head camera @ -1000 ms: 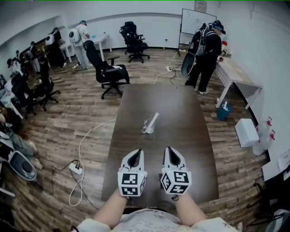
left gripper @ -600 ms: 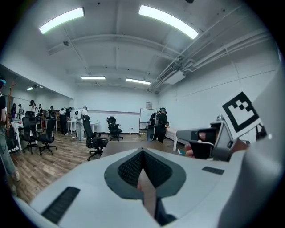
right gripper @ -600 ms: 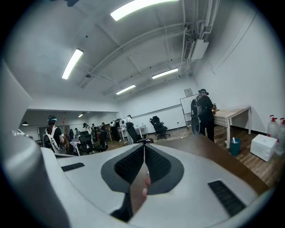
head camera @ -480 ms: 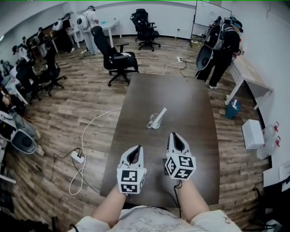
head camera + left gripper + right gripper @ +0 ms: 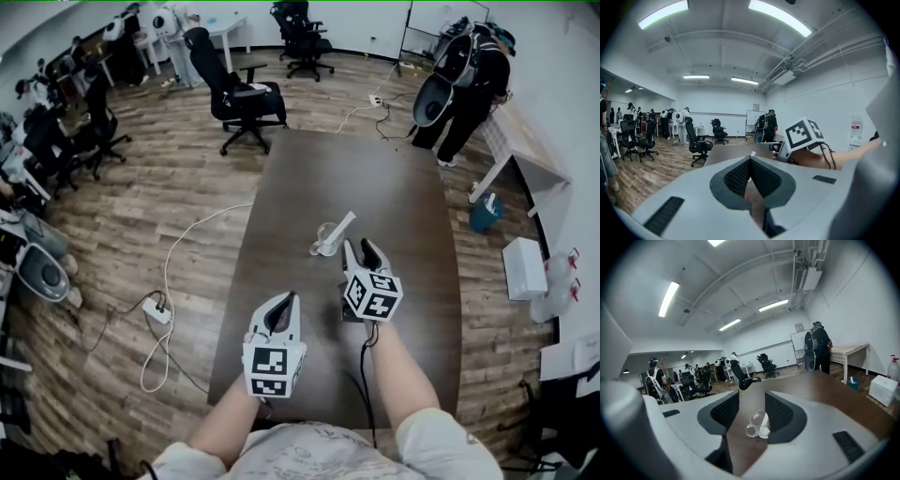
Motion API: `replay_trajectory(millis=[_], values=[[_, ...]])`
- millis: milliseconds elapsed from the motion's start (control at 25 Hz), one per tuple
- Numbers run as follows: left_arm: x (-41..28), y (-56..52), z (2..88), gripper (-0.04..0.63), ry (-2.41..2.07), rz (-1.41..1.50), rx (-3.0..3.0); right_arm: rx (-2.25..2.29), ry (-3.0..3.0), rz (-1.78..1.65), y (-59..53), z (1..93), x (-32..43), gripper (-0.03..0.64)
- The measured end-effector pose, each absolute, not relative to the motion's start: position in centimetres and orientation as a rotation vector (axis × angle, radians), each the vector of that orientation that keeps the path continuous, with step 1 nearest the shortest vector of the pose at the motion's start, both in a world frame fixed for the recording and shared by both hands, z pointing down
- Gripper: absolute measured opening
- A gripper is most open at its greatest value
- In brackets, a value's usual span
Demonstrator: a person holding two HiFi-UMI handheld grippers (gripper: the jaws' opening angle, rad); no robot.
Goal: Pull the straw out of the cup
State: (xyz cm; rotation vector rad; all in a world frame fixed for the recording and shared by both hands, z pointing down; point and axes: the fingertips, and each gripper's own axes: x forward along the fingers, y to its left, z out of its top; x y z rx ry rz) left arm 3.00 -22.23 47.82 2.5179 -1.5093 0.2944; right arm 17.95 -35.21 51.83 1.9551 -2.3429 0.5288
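- On the dark brown wooden table (image 5: 394, 178), near its middle, the clear glass cup (image 5: 323, 242) is found upright, with the white straw (image 5: 341, 228) leaning out of it toward the far right. Neither has shifted on the table since a second ago.
- A second ago both tools were held side by side over the near edge. The right gripper (image 5: 361, 251) has since been carried forward and is now just beside the cup, on its near right, not touching it.
- Its jaws, then pressed together, are now opening. They stand apart with nothing between the pads.
- The left gripper (image 5: 285, 302) has been advanced only slightly and is held well short of the cup. Its jaws are closed, tip to tip, on nothing.
- The right gripper view shows the cup framed in the gap between the jaws, beyond their tips, with its handle turned to the left and the straw resting against its right wall. These details are not resolved in the head view.
- The left gripper view shows the closed pads (image 5: 738, 176) at close range and the right gripper from the side, held in a hand; the cup is screened there by the jaws.
- Only the head view shows the floor: a black office chair (image 5: 246, 101) beyond the far left corner and a white cable (image 5: 178, 272) beside the left edge.
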Motion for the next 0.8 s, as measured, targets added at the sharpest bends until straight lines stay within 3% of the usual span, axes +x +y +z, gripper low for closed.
replay_trajectory(millis=[800], values=[[0.7, -28.2, 54.3, 0.000, -1.471, 0.465, 2.458, 1.910, -2.127, 0.783, -48.3, 65.0, 19.9, 0.187]])
